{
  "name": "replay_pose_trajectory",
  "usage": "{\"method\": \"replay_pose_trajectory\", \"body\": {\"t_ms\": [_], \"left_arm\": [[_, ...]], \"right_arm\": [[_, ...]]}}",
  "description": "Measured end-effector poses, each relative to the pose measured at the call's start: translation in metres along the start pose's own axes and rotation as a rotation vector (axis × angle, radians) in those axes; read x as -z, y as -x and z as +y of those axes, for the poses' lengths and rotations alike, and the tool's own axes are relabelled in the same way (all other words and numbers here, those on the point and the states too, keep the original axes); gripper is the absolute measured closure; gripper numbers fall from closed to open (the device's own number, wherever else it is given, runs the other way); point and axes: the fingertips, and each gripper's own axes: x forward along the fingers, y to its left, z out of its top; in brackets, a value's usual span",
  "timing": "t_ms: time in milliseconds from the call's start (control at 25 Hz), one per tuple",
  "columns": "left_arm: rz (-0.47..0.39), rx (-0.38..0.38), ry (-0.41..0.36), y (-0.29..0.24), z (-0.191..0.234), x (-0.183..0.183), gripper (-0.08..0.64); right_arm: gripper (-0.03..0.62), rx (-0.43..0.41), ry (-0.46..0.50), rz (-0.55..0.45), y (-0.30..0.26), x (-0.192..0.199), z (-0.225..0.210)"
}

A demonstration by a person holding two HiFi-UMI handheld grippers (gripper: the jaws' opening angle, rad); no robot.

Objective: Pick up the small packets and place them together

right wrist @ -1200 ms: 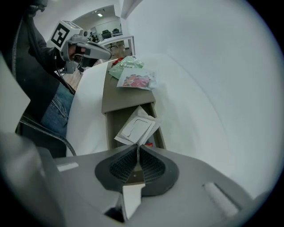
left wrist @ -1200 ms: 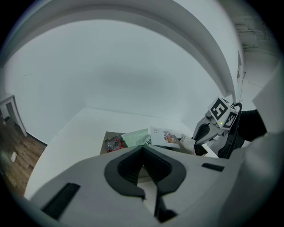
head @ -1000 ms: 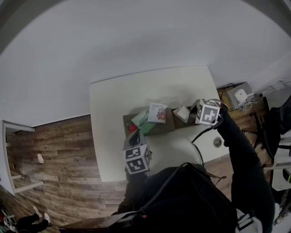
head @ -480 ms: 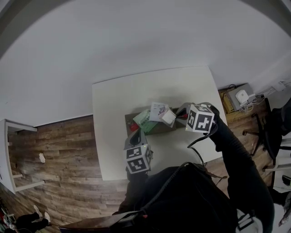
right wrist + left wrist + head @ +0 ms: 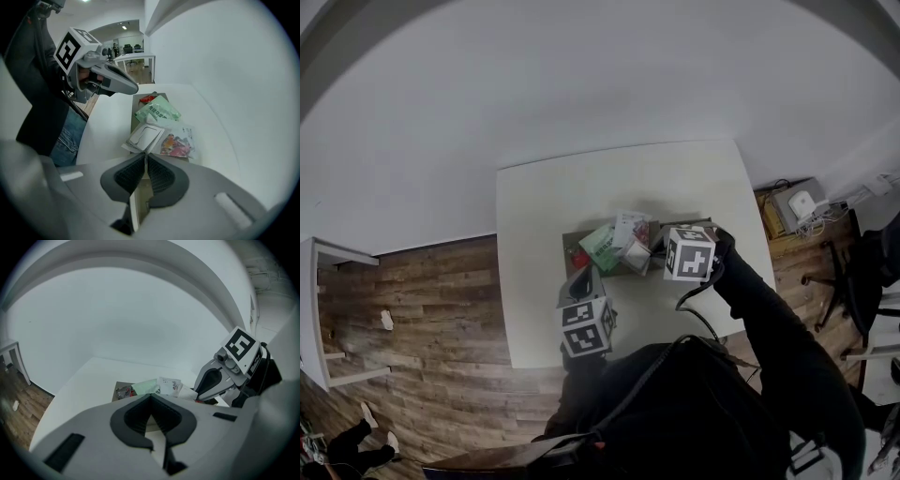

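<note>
A white table (image 5: pixel 553 234) stands against a plain pale wall (image 5: pixel 534 75); wood-plank floor (image 5: pixel 422 300) lies beyond its left edge; a white shelf unit (image 5: pixel 319 309) stands further left; a dark office chair (image 5: pixel 853 281) stands to the right.

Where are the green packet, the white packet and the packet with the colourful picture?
green packet (image 5: pixel 158 111): right gripper view, the middle of its printed face.
white packet (image 5: pixel 144 137): right gripper view, the middle of its flat face.
packet with the colourful picture (image 5: pixel 176 144): right gripper view, on the colourful print.
</note>
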Motion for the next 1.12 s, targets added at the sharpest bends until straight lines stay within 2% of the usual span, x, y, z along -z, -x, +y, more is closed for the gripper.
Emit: {"method": "replay_pose_trajectory", "body": {"t_ms": [320,840,1120], "left_arm": [[-0.002,0.002,-0.003,-0.001,-0.001,-0.001,0.561],[0.008,0.007,-0.009,-0.004,-0.002,-0.002,0.561],[0.007,0.014,-0.01,-0.003,-0.002,-0.003,0.561]], "right_arm": [[0.569,0.012,-0.026,0.038,-0.008,0.007,-0.003],[0.538,-0.006,-0.045,-0.016,-0.003,0.008,-0.003],[0.509,0.048,-0.073,-0.07,0.019,0.01,-0.011]]}}
